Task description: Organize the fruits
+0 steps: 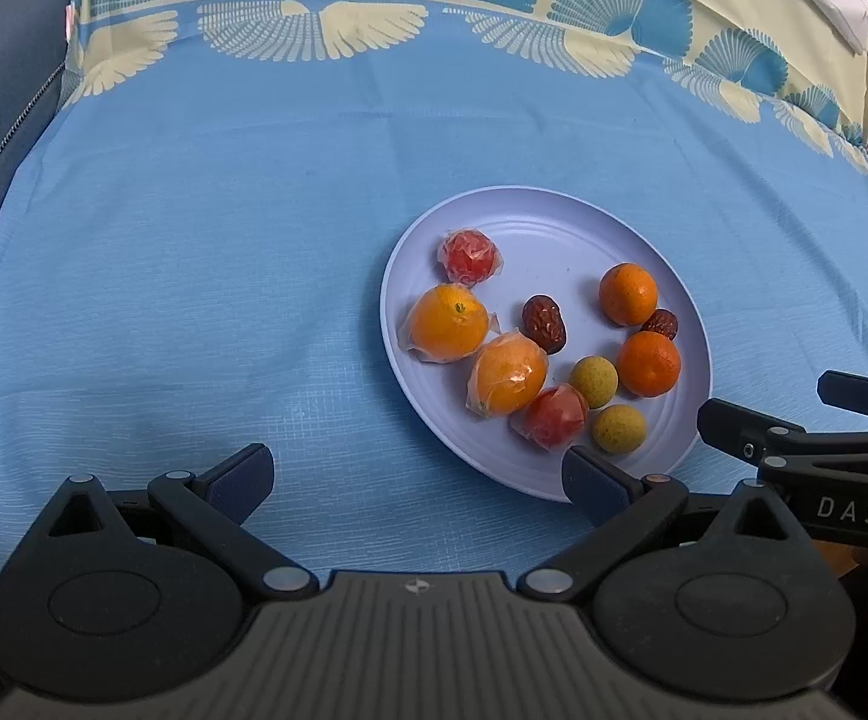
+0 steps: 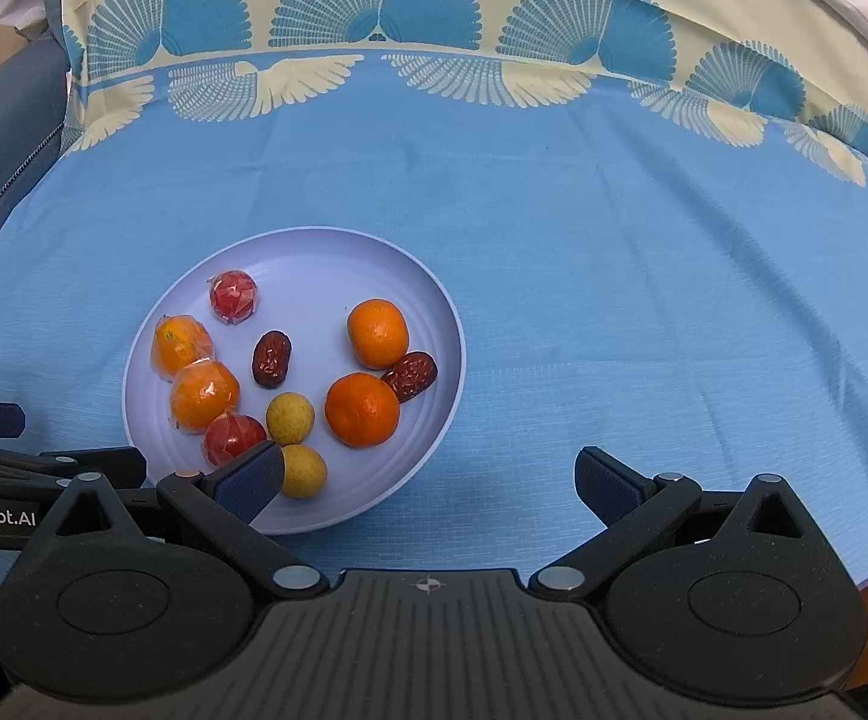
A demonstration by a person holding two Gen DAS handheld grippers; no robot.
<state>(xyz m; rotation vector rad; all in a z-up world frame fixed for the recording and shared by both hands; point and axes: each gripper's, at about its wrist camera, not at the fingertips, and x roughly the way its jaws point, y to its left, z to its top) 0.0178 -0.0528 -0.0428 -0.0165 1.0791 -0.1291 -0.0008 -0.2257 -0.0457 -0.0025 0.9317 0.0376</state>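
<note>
**On the plate, ten fruits; both claws spread**

Nearest the pale round plastic plate (image 2: 434, 324), the left gripper (image 1: 416, 483) and right gripper (image 2: 428, 483) hover spread and empty. Two yellow-green round fruits (image 2: 291, 418) lie at its near rim. Mid-plate, a dark red wrinkled date (image 2: 272, 359) runs near-to-far. Beyond the plate, blue tablecloth (image 2: 613, 240) lies bare.

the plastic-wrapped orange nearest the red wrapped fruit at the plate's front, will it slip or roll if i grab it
The wrapped orange looks round, so it may roll. Its glossy film could slide between fingers. It touches neighbours, so a push would likely nudge them.
</note>
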